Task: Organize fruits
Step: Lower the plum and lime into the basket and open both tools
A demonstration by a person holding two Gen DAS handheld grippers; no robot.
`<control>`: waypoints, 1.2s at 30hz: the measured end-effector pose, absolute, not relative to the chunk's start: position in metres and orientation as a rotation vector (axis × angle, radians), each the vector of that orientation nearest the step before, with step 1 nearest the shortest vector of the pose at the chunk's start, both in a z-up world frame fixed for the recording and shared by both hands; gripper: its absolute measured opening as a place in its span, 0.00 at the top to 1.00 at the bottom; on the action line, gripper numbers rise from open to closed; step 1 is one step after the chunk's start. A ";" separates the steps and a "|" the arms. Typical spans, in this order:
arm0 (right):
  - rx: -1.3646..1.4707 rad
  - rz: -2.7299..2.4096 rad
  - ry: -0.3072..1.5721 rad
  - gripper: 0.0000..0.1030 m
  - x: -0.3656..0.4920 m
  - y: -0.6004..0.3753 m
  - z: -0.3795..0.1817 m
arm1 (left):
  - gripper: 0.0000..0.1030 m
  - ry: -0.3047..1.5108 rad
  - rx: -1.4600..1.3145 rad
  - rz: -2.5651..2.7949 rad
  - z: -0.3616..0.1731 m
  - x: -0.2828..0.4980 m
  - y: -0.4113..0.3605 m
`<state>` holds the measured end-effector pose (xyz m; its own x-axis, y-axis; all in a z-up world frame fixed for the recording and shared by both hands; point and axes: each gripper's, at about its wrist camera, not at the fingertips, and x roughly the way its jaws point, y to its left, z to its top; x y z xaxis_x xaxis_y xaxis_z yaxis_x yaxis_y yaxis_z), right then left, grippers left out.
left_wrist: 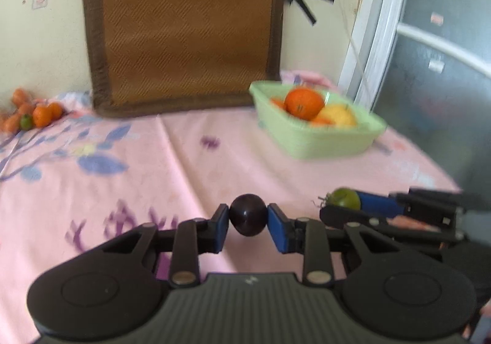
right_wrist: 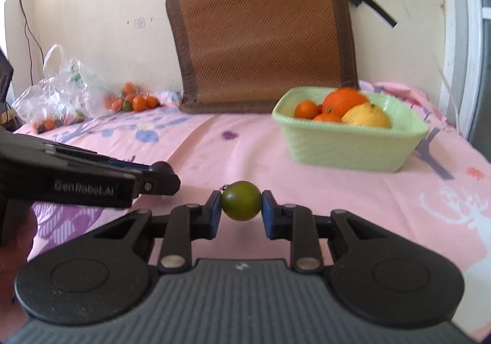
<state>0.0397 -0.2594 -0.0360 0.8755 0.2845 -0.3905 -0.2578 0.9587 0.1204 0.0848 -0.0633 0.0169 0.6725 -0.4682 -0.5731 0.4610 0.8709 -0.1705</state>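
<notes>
My left gripper (left_wrist: 248,219) is shut on a dark purple plum (left_wrist: 248,218), its blue pads pressing both sides. My right gripper (right_wrist: 241,201) is shut on a small green fruit (right_wrist: 241,200). In the left wrist view the right gripper (left_wrist: 346,202) comes in from the right with the green fruit (left_wrist: 345,198) in it. In the right wrist view the left gripper (right_wrist: 161,172) comes in from the left with the plum (right_wrist: 162,166) barely showing. A pale green basket (left_wrist: 319,141) (right_wrist: 346,147) ahead on the right holds a big orange (right_wrist: 343,101), a yellow fruit (right_wrist: 366,116) and small oranges.
A pink flowered sheet (right_wrist: 245,141) covers the surface. Loose small oranges and one green fruit (right_wrist: 135,101) lie at the far left by the wall, beside a clear plastic bag (right_wrist: 52,92). A brown woven cushion (right_wrist: 264,33) leans on the wall. A glass door (left_wrist: 438,67) stands at the right.
</notes>
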 end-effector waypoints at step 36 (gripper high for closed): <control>0.261 0.017 0.226 0.52 0.060 -0.322 -0.014 | 0.47 0.635 0.004 -0.431 0.045 0.121 -0.097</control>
